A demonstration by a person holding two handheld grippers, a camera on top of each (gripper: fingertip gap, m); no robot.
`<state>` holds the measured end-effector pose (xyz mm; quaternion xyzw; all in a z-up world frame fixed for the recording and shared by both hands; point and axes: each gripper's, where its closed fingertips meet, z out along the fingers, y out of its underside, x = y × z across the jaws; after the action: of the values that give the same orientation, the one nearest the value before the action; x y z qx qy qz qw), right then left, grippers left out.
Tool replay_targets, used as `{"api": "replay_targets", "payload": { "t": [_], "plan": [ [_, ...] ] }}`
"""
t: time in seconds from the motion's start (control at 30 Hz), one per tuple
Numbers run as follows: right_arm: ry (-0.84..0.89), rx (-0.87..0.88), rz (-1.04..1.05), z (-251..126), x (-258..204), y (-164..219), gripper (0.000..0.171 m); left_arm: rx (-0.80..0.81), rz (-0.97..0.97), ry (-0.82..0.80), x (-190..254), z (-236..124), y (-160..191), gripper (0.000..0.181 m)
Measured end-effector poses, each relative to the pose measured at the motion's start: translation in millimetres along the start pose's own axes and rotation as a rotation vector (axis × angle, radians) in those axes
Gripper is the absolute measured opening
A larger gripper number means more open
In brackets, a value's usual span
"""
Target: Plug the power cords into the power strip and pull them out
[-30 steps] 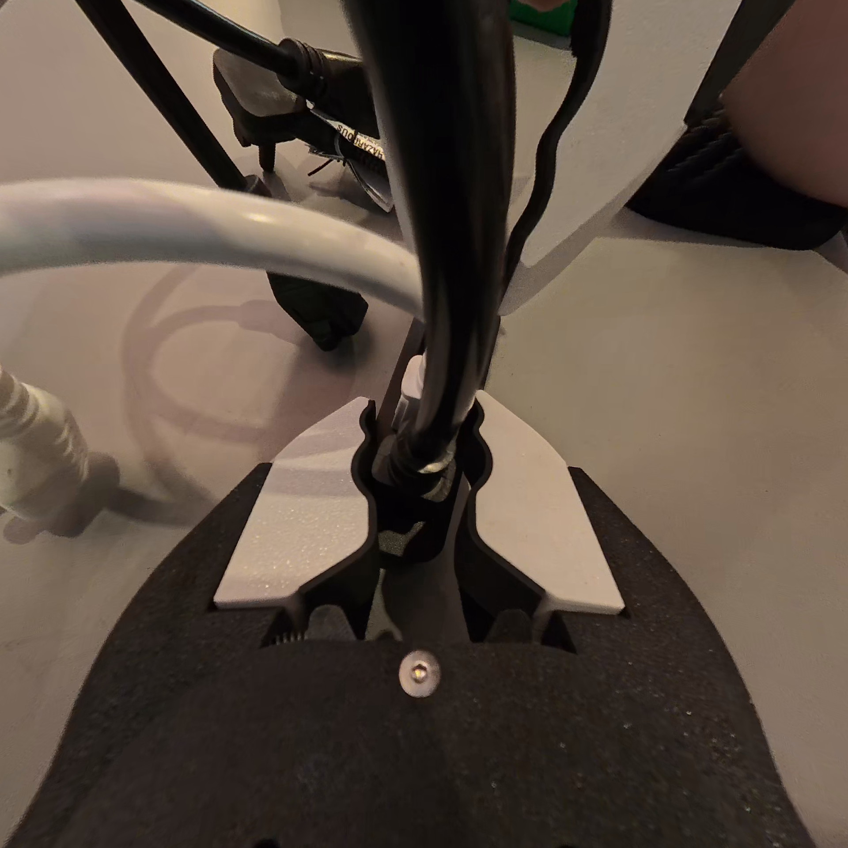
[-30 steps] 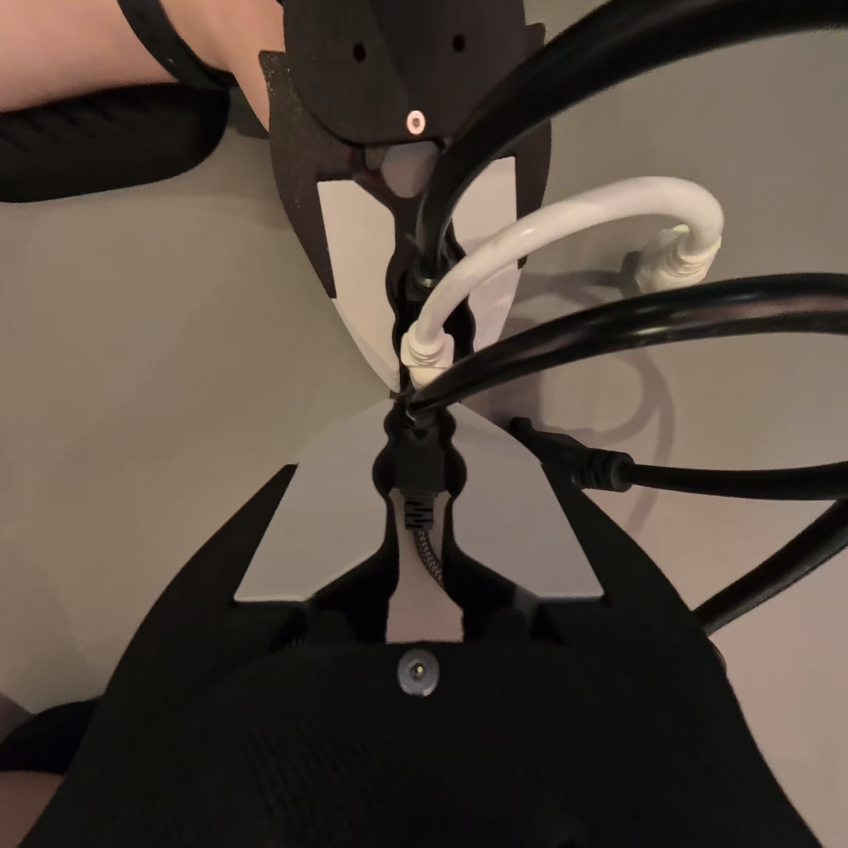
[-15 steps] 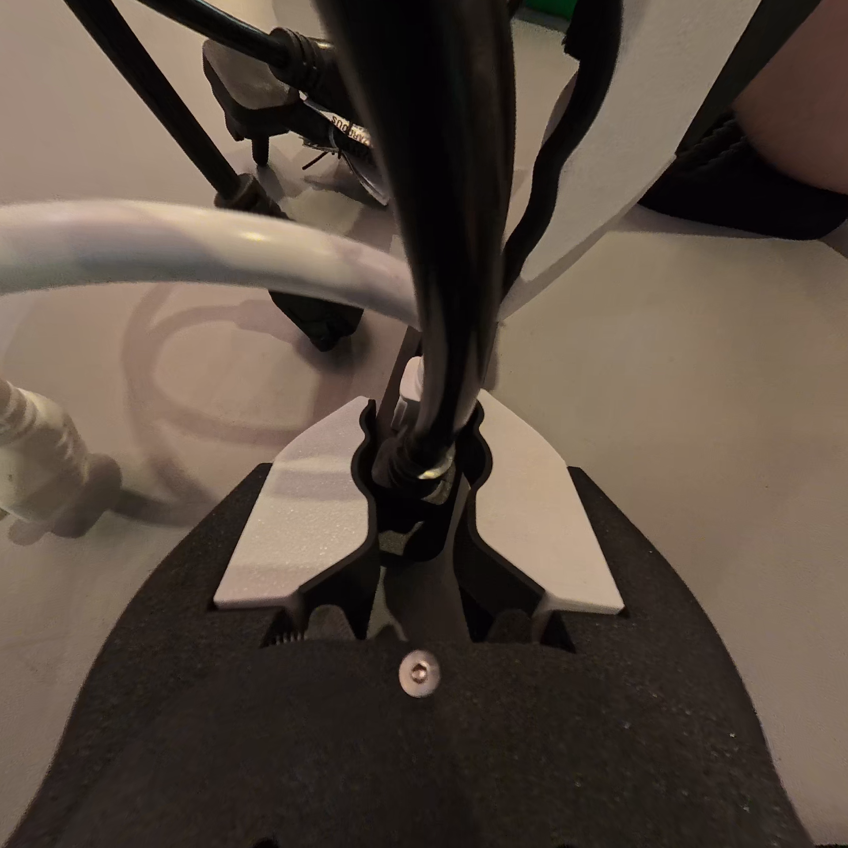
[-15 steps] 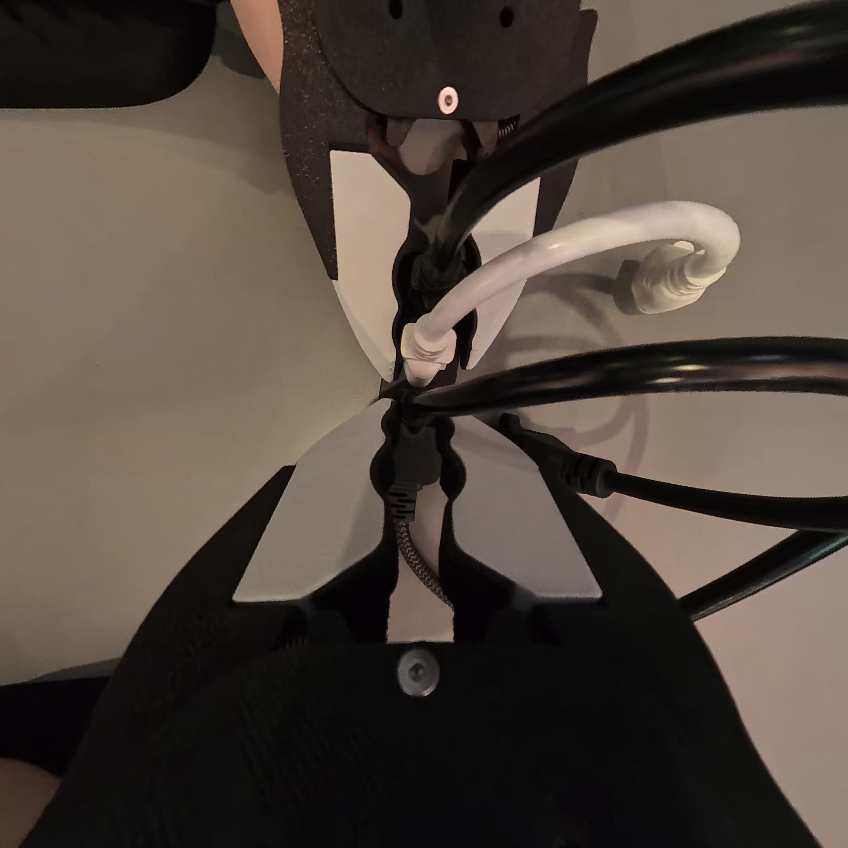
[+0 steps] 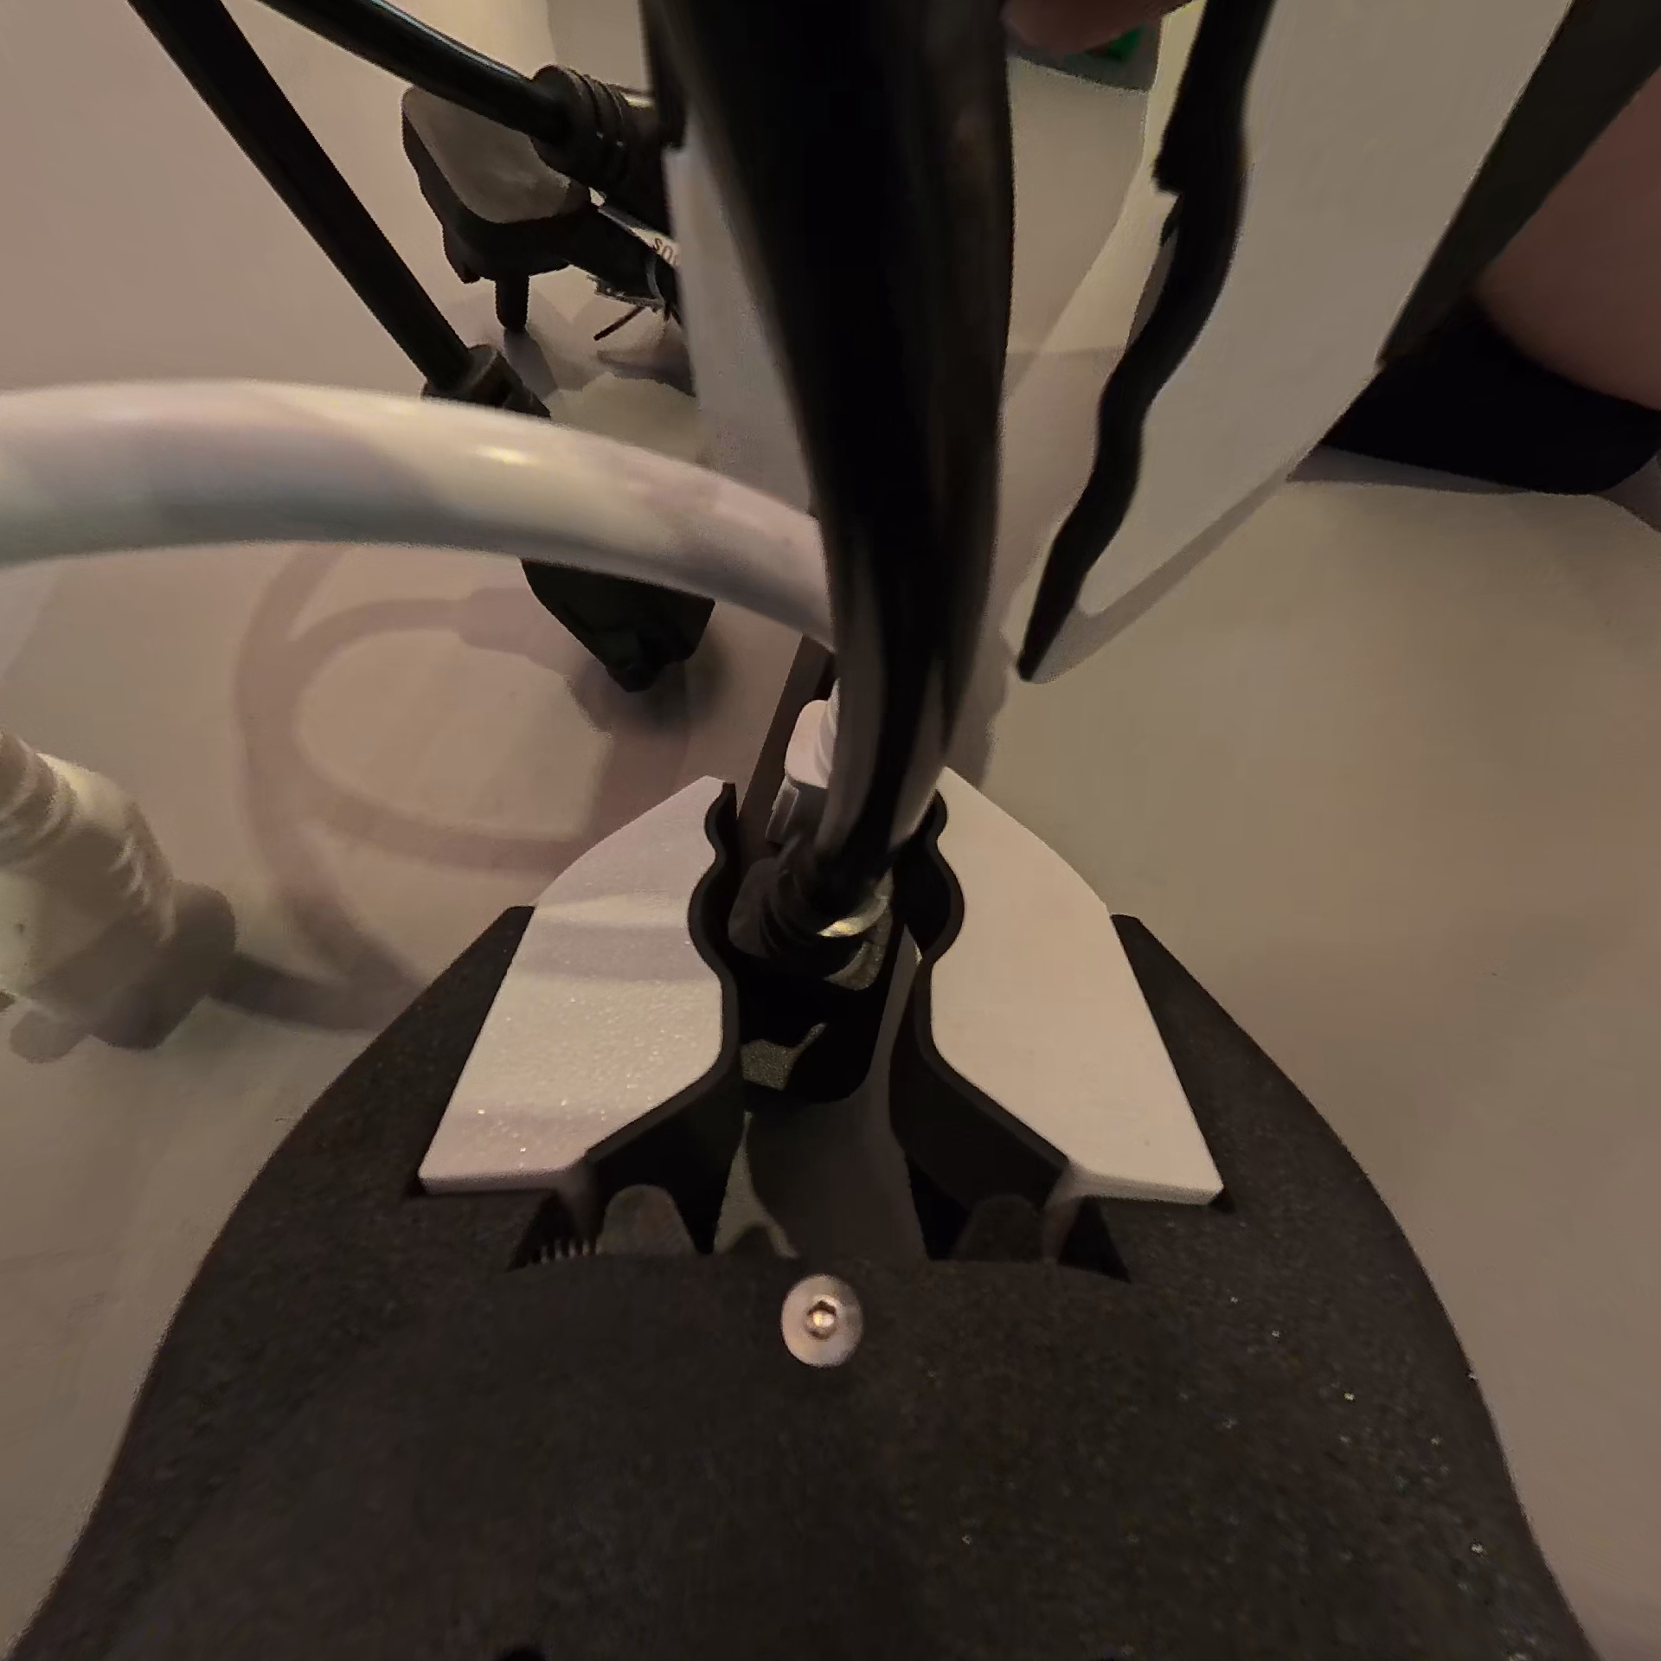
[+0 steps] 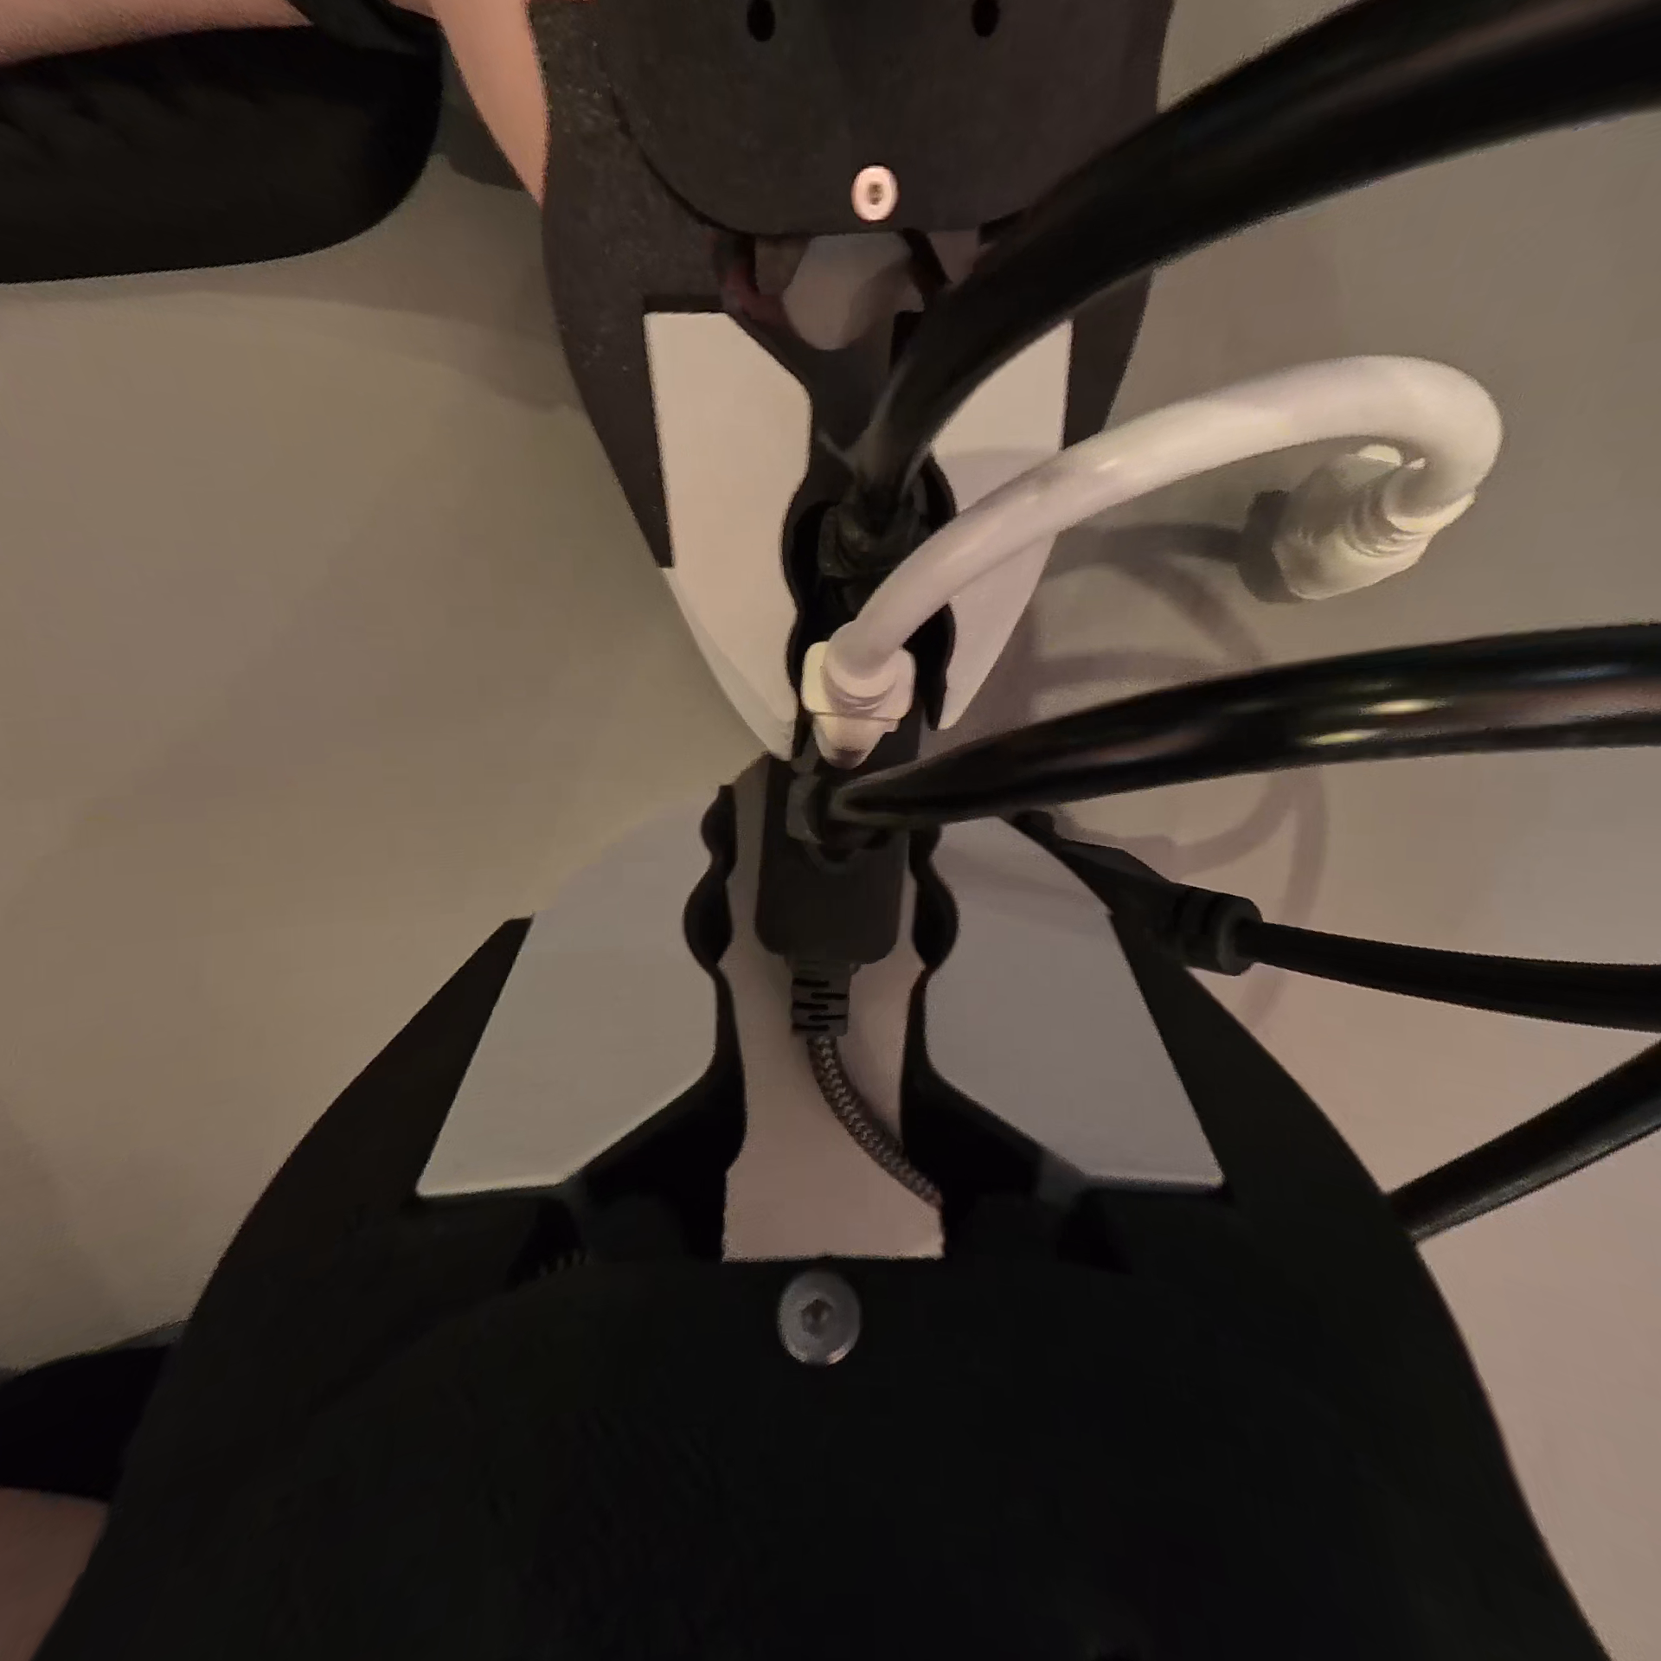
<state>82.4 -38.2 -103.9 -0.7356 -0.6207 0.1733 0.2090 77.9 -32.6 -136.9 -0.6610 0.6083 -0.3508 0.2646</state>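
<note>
In the right wrist view, the narrow black power strip (image 6: 827,899) is seen lying lengthwise, away from the camera, between the parted fingers of the right gripper (image 6: 822,863). Farther along its axis, the left gripper (image 6: 867,575) is clamped on a black cord (image 6: 1168,180) plugged beside a white cord (image 6: 1123,467).

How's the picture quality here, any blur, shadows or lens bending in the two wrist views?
Left wrist view: dim warm light; the black cord and white cable are soft, too near the lens; looped shadows lie on the table. Right wrist view: the power strip is fairly sharp, cords bow at the edges, and the upper black cord is smeared.
</note>
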Motion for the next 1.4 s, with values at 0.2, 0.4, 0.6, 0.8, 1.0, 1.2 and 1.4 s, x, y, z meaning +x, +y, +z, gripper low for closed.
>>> {"api": "replay_targets", "payload": {
  "t": [0.2,0.4,0.6,0.8,1.0,1.2,1.4],
  "plan": [
    [-0.001,-0.108,0.010,26.9,2.3,15.1,0.025,0.021,-0.008,0.000,0.1,-0.3,-0.1,0.036],
    [0.002,-0.057,0.026,26.7,1.4,15.4,0.026,0.032,0.004,-0.002,1.7,0.4,-0.7,0.037],
    [0.014,-0.023,-0.024,26.9,0.2,14.4,0.026,0.024,0.041,-0.016,5.7,5.3,-1.4,0.042],
    [0.021,-0.044,0.002,27.6,1.0,13.4,0.026,0.008,0.035,-0.020,5.7,4.6,0.6,0.042],
    [0.047,-0.046,-0.015,27.3,3.3,10.4,0.025,-0.017,0.046,-0.047,3.5,2.5,2.2,0.042],
    [0.011,-0.011,-0.010,25.0,2.0,11.1,0.025,-0.021,0.051,-0.039,5.6,4.4,1.3,0.041],
    [-0.056,0.074,0.016,22.9,1.1,11.2,0.025,-0.023,0.029,-0.033,6.6,5.9,0.8,0.041]
  ]
}}
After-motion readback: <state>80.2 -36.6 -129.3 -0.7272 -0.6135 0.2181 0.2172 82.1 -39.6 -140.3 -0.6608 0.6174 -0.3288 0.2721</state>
